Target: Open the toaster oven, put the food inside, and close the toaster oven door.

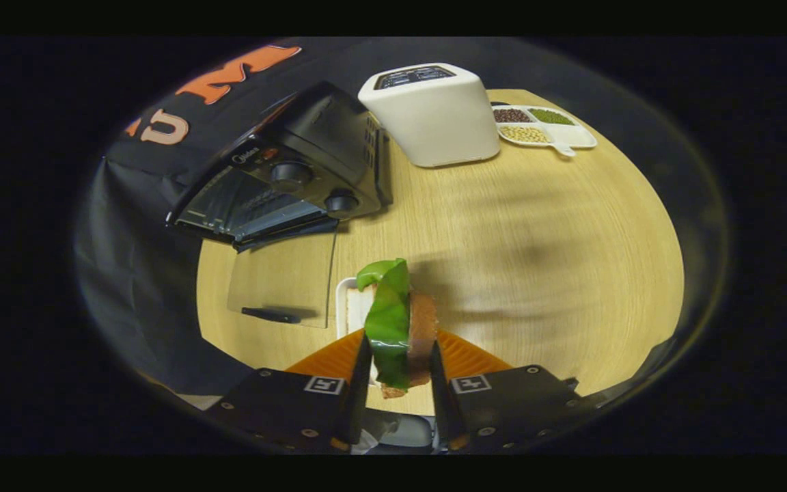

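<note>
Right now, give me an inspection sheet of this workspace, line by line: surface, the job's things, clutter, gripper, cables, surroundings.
Surface: round light wooden table.
Job's things: black toaster oven at the table's far side, its glass door folded down flat onto the table, so it is open. Food, a sandwich with green leaf and brown slice, is held above a small white plate.
Clutter: white toaster beside the oven; white divided dish with three kinds of dry grains or beans beyond it.
Gripper: gripper has both fingers pressing on the sandwich's sides.
Cables: nothing seen.
Surroundings: black cloth wall behind and beside the table.
</note>
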`<control>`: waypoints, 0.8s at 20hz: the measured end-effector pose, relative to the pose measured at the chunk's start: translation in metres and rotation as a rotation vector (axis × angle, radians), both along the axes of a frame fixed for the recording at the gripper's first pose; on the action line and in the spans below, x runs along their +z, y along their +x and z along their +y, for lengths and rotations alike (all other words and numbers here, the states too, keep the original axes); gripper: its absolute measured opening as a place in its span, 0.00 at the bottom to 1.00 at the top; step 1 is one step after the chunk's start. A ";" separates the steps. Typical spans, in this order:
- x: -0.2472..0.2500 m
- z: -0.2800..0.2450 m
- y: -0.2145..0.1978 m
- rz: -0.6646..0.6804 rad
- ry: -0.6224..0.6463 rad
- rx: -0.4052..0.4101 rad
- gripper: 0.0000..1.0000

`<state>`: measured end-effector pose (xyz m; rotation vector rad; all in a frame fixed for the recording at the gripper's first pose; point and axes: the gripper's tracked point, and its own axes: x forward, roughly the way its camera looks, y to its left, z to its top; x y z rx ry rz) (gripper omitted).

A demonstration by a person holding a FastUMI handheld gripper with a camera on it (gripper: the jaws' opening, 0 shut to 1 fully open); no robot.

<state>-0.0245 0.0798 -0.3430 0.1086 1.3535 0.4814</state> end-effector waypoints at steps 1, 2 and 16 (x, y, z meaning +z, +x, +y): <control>0.004 0.000 0.003 -0.014 -0.001 -0.015 0.38; 0.006 -0.002 0.003 -0.032 -0.016 -0.017 0.34; 0.098 0.038 0.000 -0.219 0.177 -0.238 0.29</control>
